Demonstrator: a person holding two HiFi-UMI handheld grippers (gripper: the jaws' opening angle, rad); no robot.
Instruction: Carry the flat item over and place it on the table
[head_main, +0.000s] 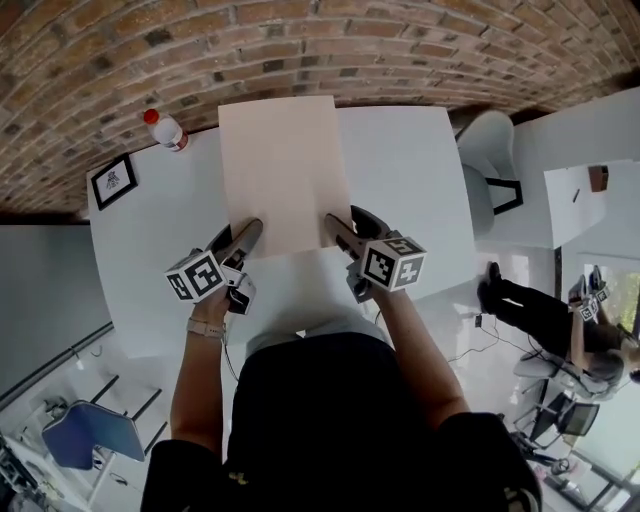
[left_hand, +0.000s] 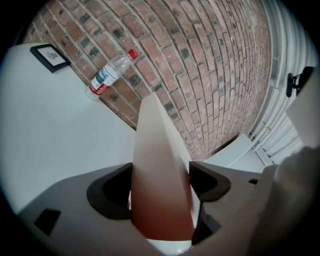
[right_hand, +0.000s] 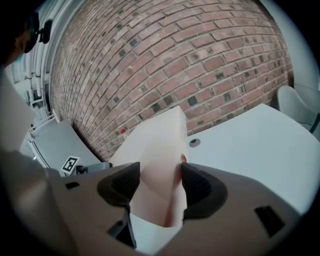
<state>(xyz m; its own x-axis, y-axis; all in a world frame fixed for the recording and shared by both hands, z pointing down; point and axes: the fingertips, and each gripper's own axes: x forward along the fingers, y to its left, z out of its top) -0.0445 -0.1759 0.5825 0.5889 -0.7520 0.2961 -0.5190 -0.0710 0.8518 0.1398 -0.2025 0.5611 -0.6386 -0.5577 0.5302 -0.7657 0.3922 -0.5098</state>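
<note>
In the frame's centre, the pale peach flat rectangular sheet (head_main: 283, 170) extends over the white table (head_main: 410, 170); the fingers of the left gripper (head_main: 248, 232) and right gripper (head_main: 336, 226) each pinch its near edge.

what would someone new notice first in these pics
A large pale pink sheet is held over the middle of the white table, with the left claw and right claw each shut on its near edge. Beyond it, a red-capped water bottle sits at the table's far left by the brick wall, with a small framed picture nearby.
</note>
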